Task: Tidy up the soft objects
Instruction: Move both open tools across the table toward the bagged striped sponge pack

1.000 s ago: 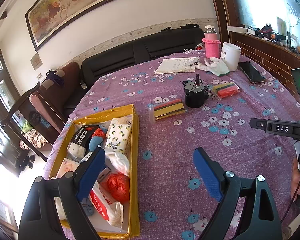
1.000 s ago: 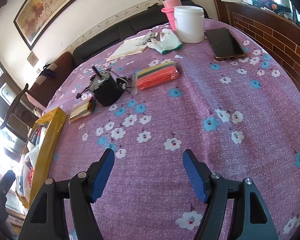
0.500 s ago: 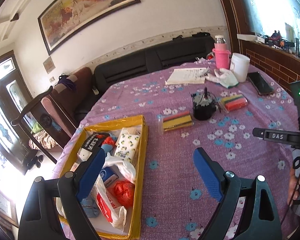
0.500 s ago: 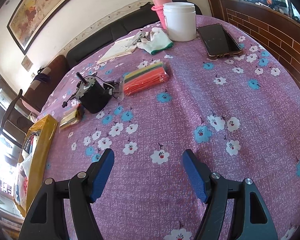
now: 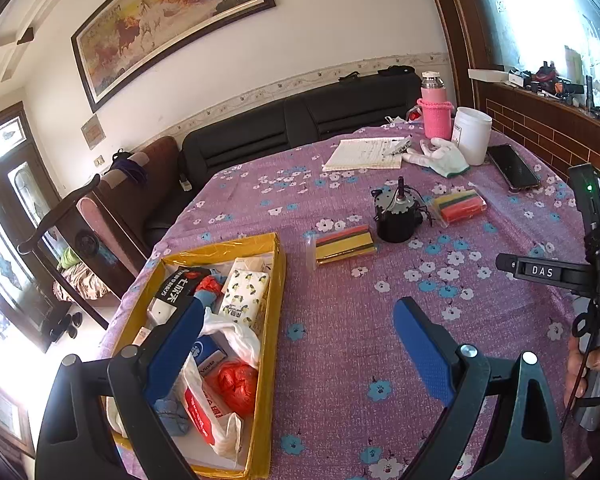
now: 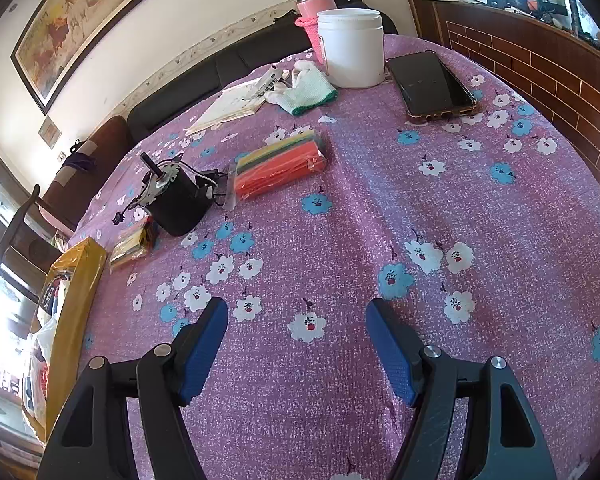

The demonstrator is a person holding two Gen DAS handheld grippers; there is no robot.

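Observation:
A yellow box [image 5: 274,320] on the purple floral tablecloth holds soft items: a lemon-print tissue pack [image 5: 246,294], a red bag [image 5: 232,384], white plastic bags. Its edge also shows in the right wrist view [image 6: 74,312]. A bagged stack of yellow-red sponges [image 5: 342,244] lies right of the box. A second bagged stack, orange and yellow [image 6: 280,168], lies past a black motor [image 6: 176,200]. A white glove [image 6: 304,90] lies at the far side. My left gripper [image 5: 296,336] is open and empty above the box's right edge. My right gripper [image 6: 296,340] is open and empty above bare cloth.
A phone [image 6: 430,82], a white jar [image 6: 350,46], a pink flask [image 5: 434,106] and a notebook [image 5: 366,154] sit at the table's far side. A black sofa [image 5: 300,128] stands behind. The right hand-held gripper's body [image 5: 592,264] shows at the right edge of the left view.
My left gripper has risen and pulled back, so the table looks farther away. My right gripper has moved forward toward the orange sponge pack. Both stay open and empty.

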